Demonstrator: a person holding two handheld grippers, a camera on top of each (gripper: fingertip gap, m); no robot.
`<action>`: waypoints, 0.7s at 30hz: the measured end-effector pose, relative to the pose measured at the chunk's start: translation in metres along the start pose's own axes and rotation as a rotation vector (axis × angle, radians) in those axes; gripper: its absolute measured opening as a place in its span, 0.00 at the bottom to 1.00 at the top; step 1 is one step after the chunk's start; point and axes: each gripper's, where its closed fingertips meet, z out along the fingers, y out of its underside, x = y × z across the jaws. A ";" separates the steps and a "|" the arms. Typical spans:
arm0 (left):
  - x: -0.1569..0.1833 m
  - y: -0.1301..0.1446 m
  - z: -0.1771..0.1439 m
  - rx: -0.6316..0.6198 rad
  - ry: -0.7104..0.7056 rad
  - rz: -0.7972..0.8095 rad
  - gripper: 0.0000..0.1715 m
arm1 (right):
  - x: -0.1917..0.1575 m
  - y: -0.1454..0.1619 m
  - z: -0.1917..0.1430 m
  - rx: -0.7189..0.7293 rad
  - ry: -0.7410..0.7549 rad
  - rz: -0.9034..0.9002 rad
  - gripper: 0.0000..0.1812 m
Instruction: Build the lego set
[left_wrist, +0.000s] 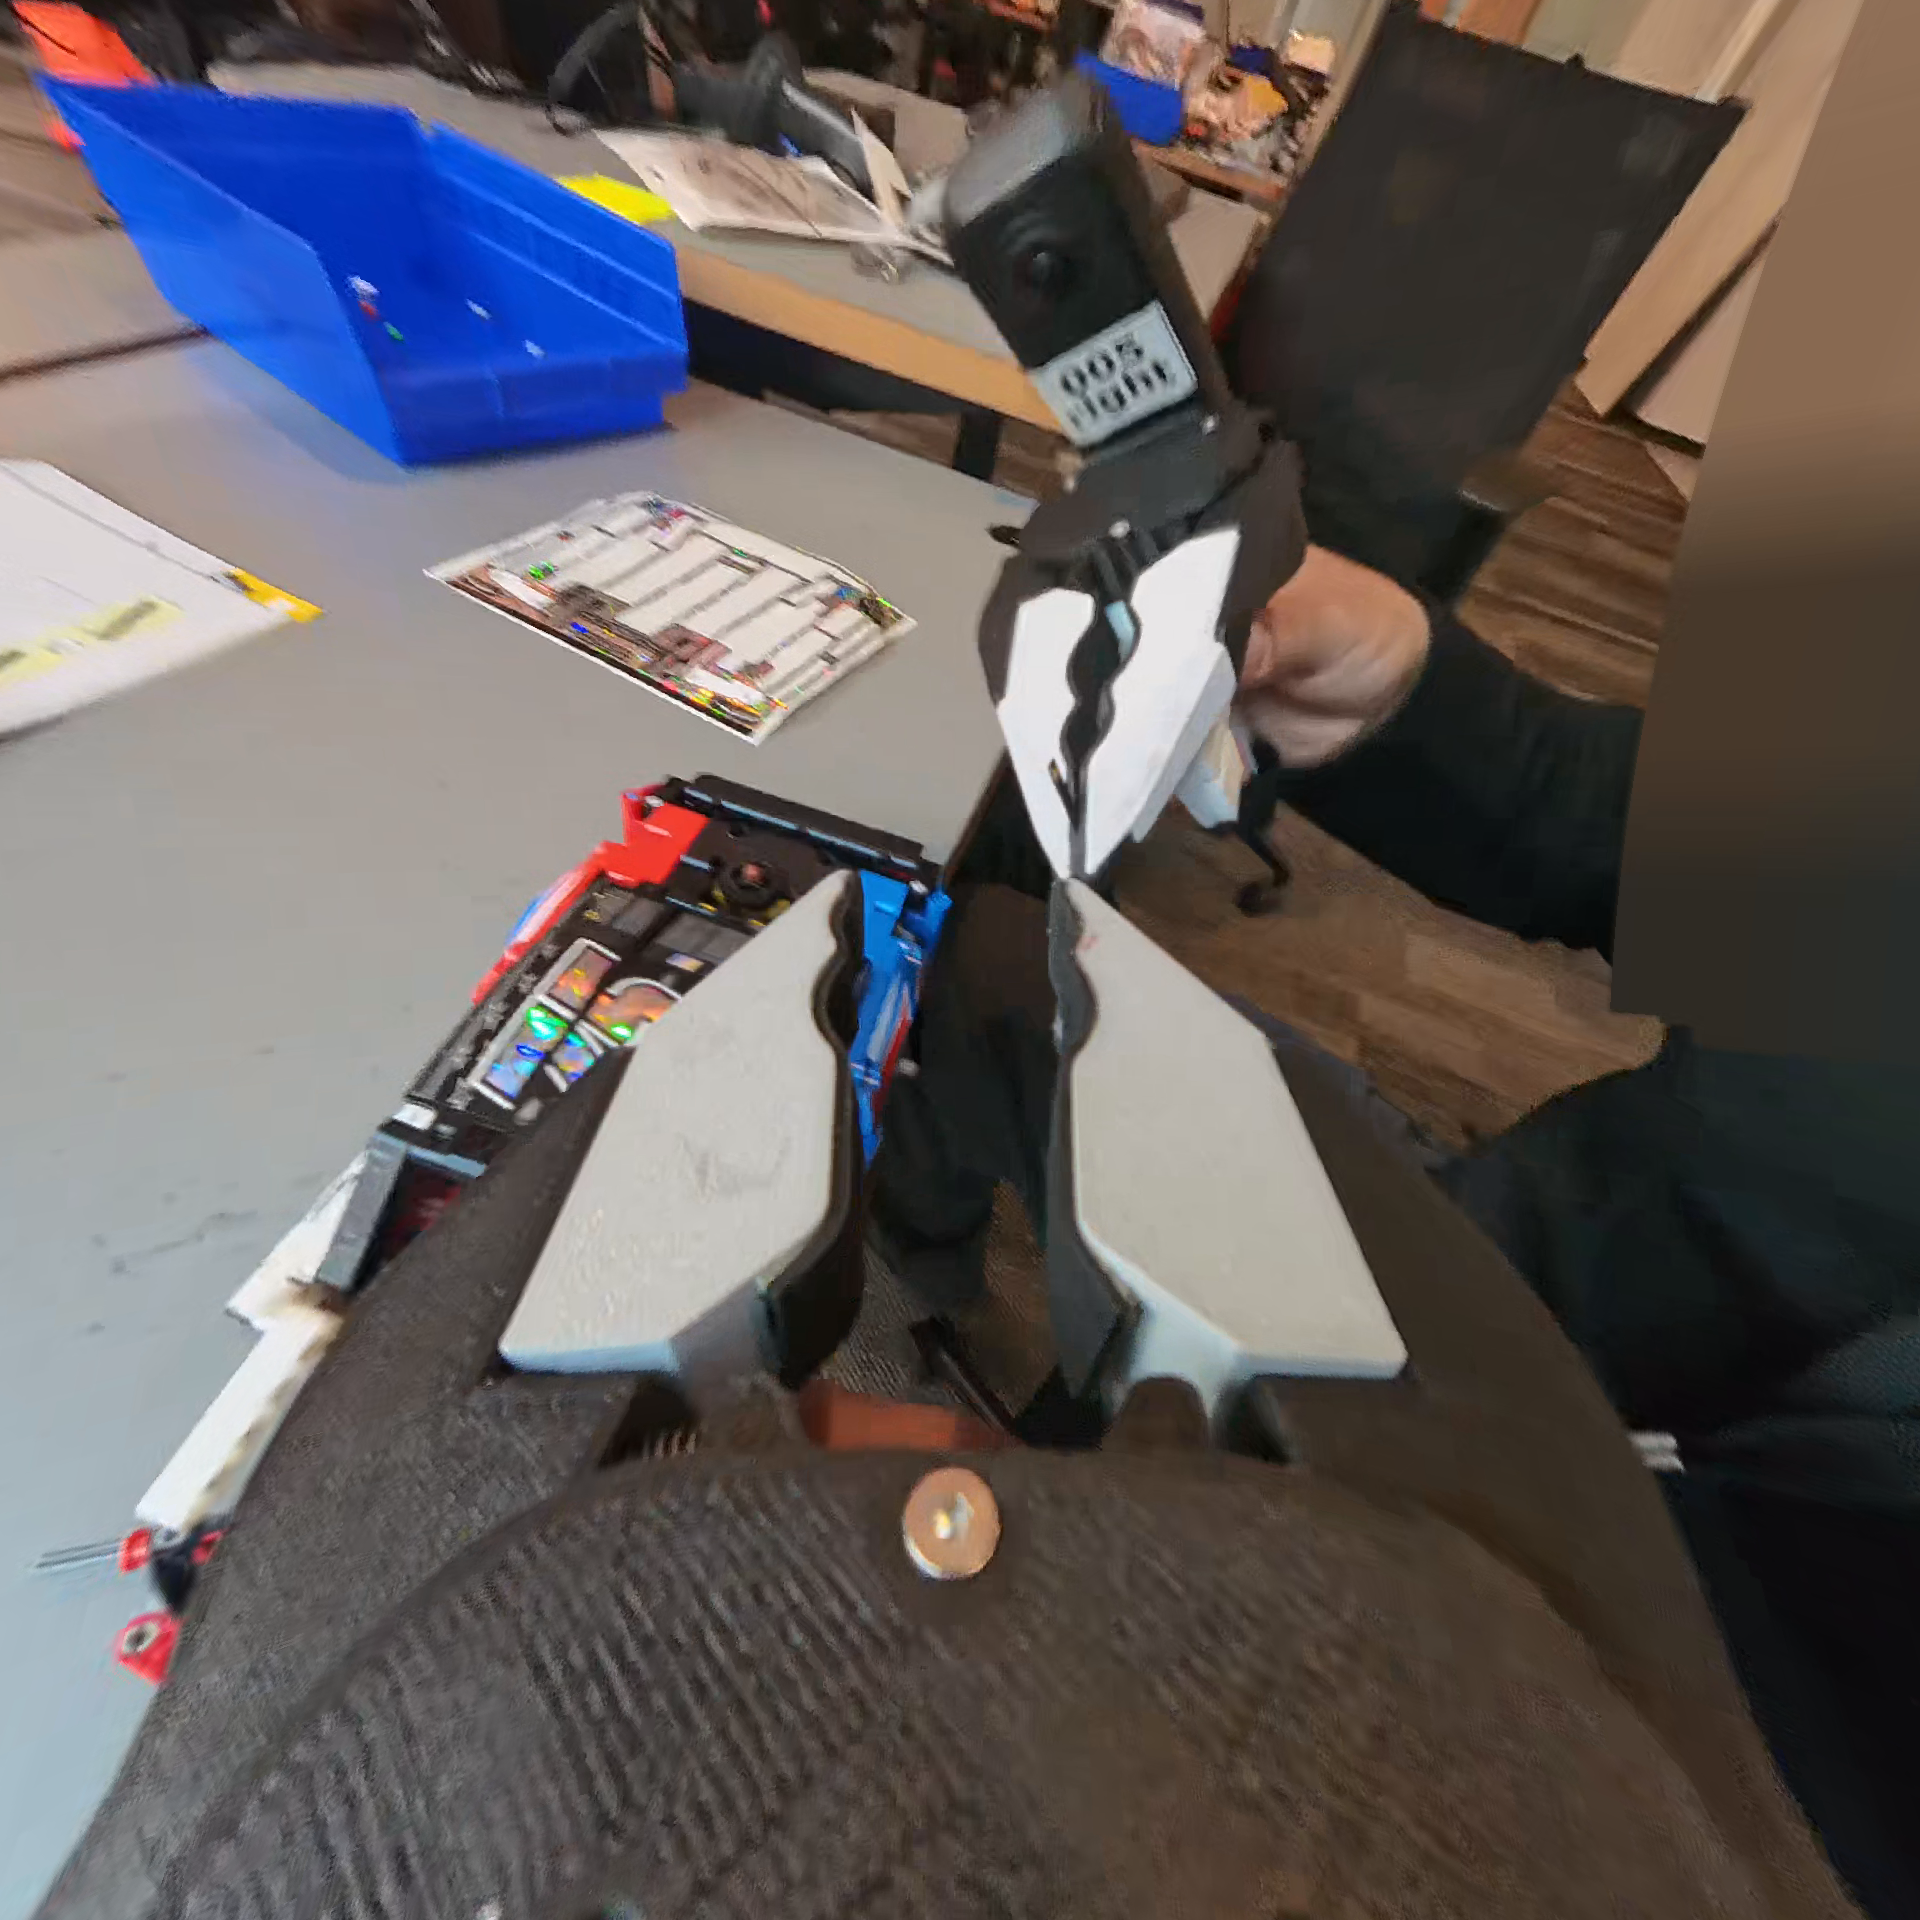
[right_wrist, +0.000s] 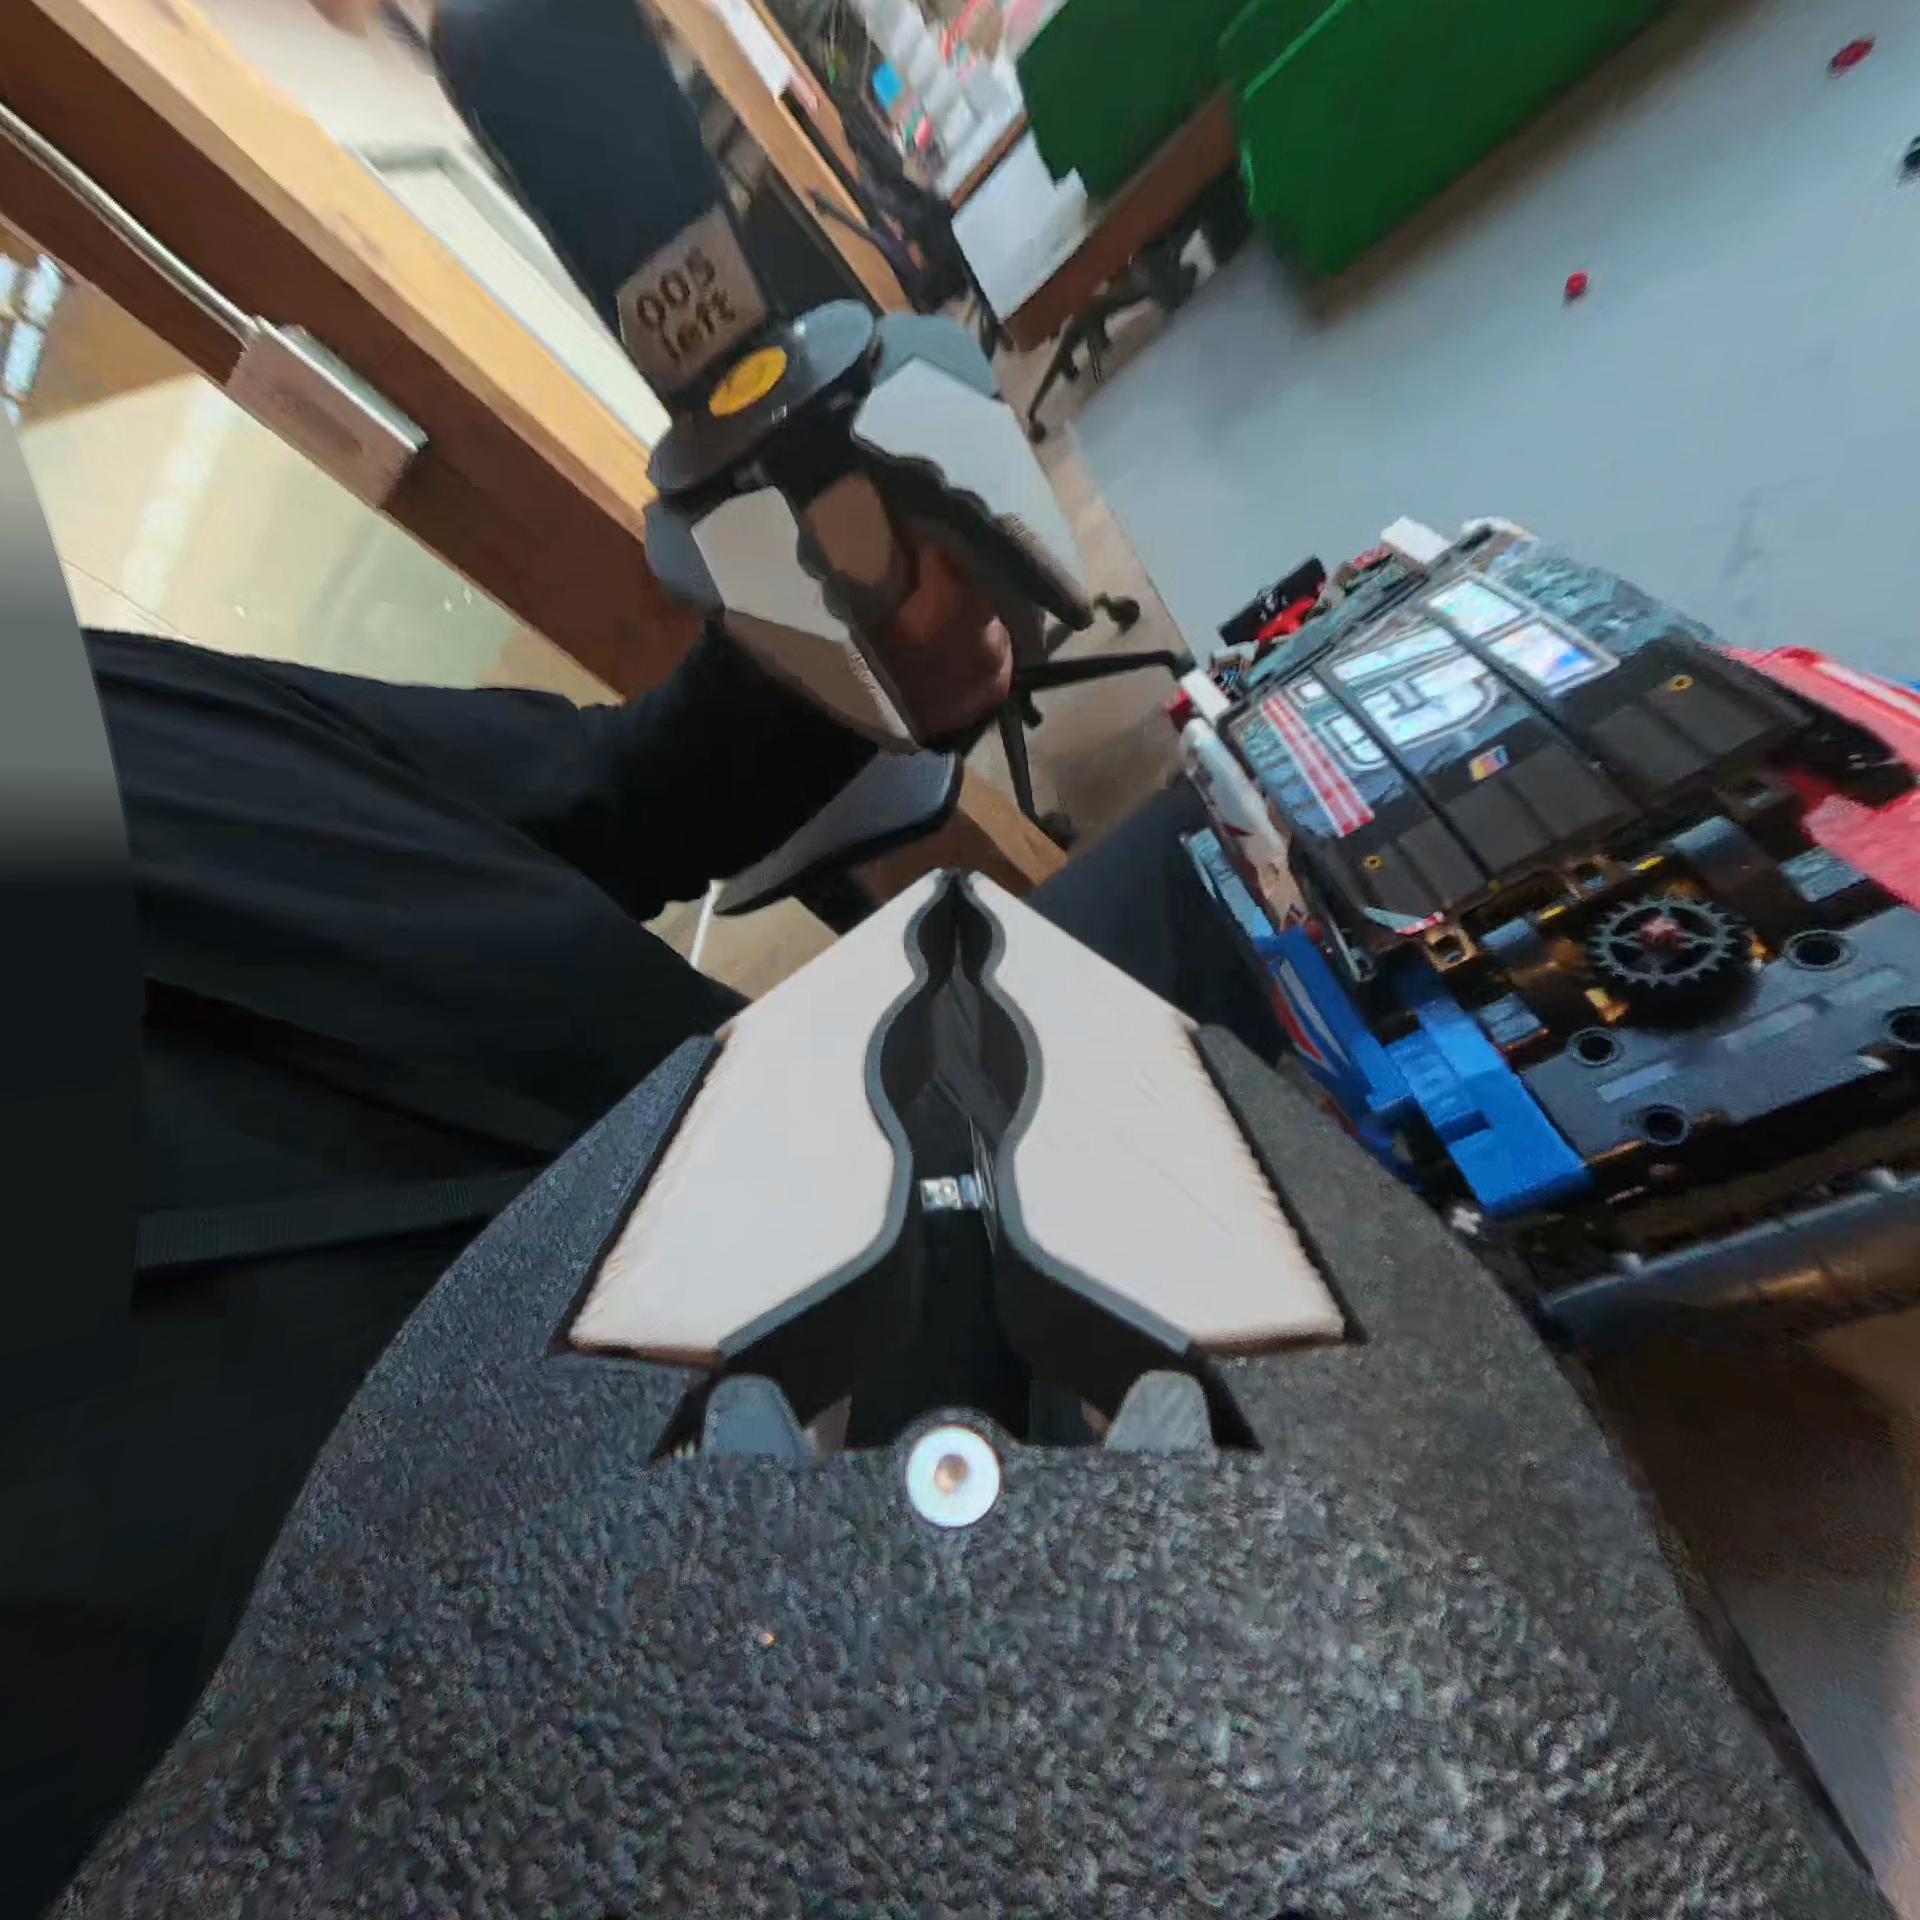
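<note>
A partly built Lego car (left_wrist: 644, 977), black with red and blue sides and shiny stickers on top, lies on the grey table (left_wrist: 312, 831) near its edge; it also shows in the right wrist view (right_wrist: 1558, 831). My left gripper (left_wrist: 956, 894) is open and empty, just right of the car's blue side and past the table edge; its body hides the car's near end. My right gripper (right_wrist: 951, 883) is shut with nothing visible between its fingers. In the left wrist view it (left_wrist: 1075, 852) points down, its tip almost touching my left gripper's right fingertip (left_wrist: 1070, 914).
A blue bin (left_wrist: 395, 270) stands at the back left of the table. A sticker sheet (left_wrist: 675, 613) and a paper booklet (left_wrist: 94, 592) lie behind the car. Green bins (right_wrist: 1403, 114) and small red pieces (right_wrist: 1576, 283) are farther off. An office chair (right_wrist: 883, 821) stands off the table. My right fingertips sit around 4 cm from my left ones.
</note>
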 end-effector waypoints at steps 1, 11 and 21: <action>0.004 0.004 0.000 -0.019 0.032 -0.014 0.18 | -0.004 0.005 0.004 -0.046 0.013 -0.018 0.00; 0.050 0.023 -0.007 -0.020 0.228 -0.119 0.11 | -0.034 0.031 0.038 -0.200 0.012 -0.076 0.00; 0.030 0.027 -0.016 0.034 0.193 -0.205 0.17 | -0.017 0.037 0.036 -0.181 -0.016 -0.051 0.00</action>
